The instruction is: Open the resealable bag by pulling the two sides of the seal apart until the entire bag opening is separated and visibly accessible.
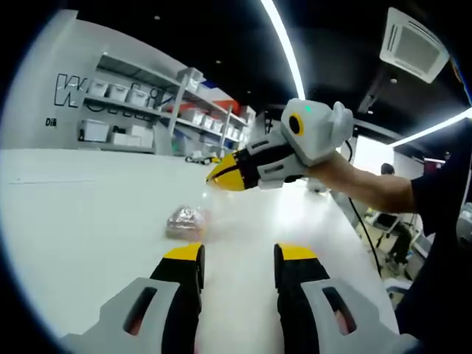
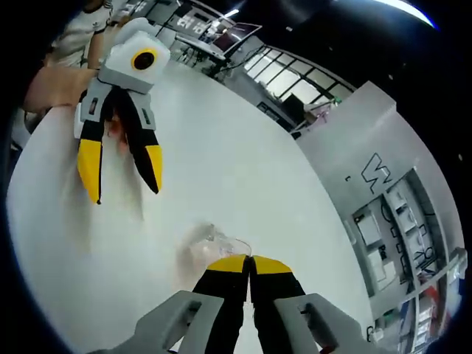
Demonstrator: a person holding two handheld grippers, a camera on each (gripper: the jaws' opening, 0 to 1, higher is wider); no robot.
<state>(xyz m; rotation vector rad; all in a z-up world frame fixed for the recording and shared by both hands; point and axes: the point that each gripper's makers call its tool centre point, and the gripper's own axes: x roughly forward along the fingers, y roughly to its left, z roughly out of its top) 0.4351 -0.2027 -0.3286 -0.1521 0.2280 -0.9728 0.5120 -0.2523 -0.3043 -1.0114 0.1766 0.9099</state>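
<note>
The bag lies on the white table. It is small and see-through, and it looks crumpled. Something pinkish-brown is inside it, but it is too blurry to tell what. In the left gripper view, nothing touches the bag.

The left gripper is held just short of the bag, with its tips apart from it. Its two yellow-tipped jaws are spread wide with a gap between them, and nothing is in the gap. In the right gripper view the left gripper is above the table beside the bag, and its jaws are spread there too.

The right gripper has its jaws pressed together. In its own view the bag sits right at its yellow tips. I cannot tell if the tips touch the bag or pinch any of it. In the left gripper view the right gripper is up in the air past the bag, well above it, with its yellow tips closed to a point. A hand holds it.

Far behind the bag, past the table, a wall has shelves with white bins on them. What is in the bins cannot be seen.
</note>
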